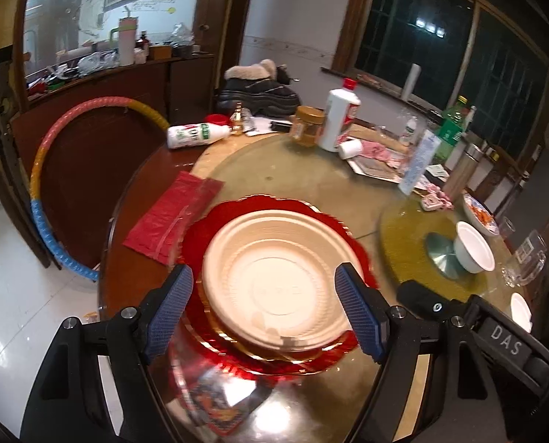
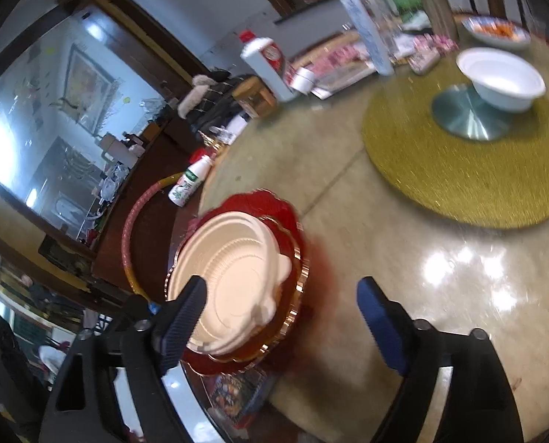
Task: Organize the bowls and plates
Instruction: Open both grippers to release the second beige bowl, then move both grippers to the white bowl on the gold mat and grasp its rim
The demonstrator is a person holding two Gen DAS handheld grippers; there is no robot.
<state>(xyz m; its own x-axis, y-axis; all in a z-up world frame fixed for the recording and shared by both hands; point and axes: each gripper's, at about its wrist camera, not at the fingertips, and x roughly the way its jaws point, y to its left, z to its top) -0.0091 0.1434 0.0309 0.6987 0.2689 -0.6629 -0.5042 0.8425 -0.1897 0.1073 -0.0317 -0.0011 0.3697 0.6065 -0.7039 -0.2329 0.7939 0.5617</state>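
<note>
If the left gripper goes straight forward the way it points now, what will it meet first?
Most likely the cream plate, stacked on the red plate; it lies directly ahead between the open left gripper jaws, though depth is uncertain.

The cream plate (image 1: 278, 277) is looking matt, like moulded pulp or plastic, with ribbed rings. The red plate (image 1: 311, 217) under it is shining like glossy plastic with a gilt edge. The tabletop (image 2: 403, 295) is gleaming smooth, throwing back lamp glare. The mat (image 2: 470, 181) is showing a rough woven grain; the hub (image 2: 459, 114) is glinting like brushed metal. The pads (image 1: 355, 313) are looking textured, rubbery.
</note>
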